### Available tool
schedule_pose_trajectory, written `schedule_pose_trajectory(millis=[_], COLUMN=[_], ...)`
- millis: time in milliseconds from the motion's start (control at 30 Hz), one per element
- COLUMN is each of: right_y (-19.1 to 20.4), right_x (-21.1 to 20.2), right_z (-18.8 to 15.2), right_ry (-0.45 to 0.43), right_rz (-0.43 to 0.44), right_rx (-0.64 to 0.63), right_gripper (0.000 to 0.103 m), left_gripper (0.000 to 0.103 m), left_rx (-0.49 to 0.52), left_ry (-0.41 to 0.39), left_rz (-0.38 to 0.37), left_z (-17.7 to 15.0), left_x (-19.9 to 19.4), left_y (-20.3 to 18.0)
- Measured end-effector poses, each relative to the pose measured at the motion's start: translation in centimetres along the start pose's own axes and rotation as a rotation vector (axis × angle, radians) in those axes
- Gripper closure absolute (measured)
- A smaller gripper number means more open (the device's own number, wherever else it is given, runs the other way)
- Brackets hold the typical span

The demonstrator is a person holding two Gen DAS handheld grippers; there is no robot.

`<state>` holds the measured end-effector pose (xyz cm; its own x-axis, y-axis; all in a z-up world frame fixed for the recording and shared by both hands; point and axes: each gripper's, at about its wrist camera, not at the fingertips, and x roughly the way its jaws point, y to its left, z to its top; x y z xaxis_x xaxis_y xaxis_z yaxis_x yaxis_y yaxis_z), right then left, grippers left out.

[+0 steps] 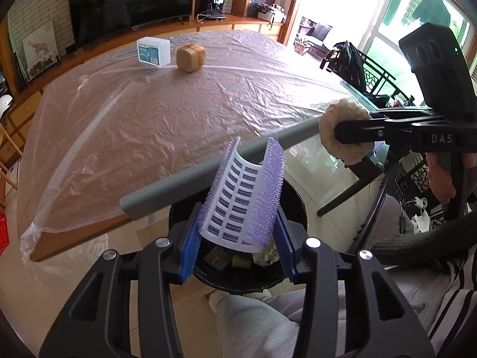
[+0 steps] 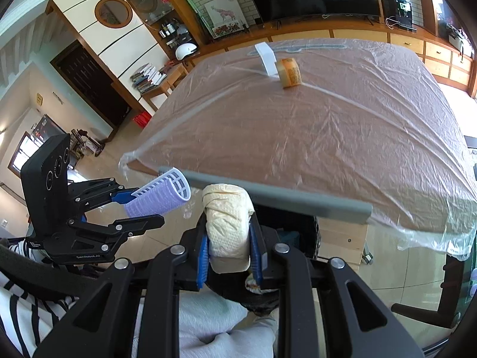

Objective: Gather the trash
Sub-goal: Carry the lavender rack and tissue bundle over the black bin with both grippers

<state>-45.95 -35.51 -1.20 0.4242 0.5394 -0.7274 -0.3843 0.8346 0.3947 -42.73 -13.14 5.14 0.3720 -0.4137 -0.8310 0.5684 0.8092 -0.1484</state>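
Daylight floods in through tall windows (image 1: 384, 21), blown out to white in the left wrist view, and glints off the plastic sheet (image 1: 179, 113) over the worktop. Both fisheye pictures bow strongly and darken at the corners; focus seems sharp throughout.

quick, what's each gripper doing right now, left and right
Left gripper: shut on the purple hair roller.
Right gripper: shut on the wad of paper towel.
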Motion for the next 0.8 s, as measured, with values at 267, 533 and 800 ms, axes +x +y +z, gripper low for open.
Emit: schedule_pose_trajectory(millis=[267, 533, 800], right_y=[0.1, -0.2, -0.2], right_x=[1.5, 4.0, 6.4], right_z=[-1.7, -3.1, -3.4], right_ry=[0.054, 0.113, 0.148], right_rz=[-0.015, -0.029, -0.054], right_rx=[-0.021, -0.025, -0.038], right_gripper=[0.080, 0.080, 0.080], left_gripper=[0.057, 0.057, 0.057], left_rx=[0.018, 0.024, 0.014], left_ry=[0.063, 0.126, 0.168], left_rz=[-0.001, 0.009, 0.031], left_z=[-1.5, -2.7, -3.6], left_x=[1.6, 3.8, 6.1], left_y=[-0.5, -0.7, -0.3])
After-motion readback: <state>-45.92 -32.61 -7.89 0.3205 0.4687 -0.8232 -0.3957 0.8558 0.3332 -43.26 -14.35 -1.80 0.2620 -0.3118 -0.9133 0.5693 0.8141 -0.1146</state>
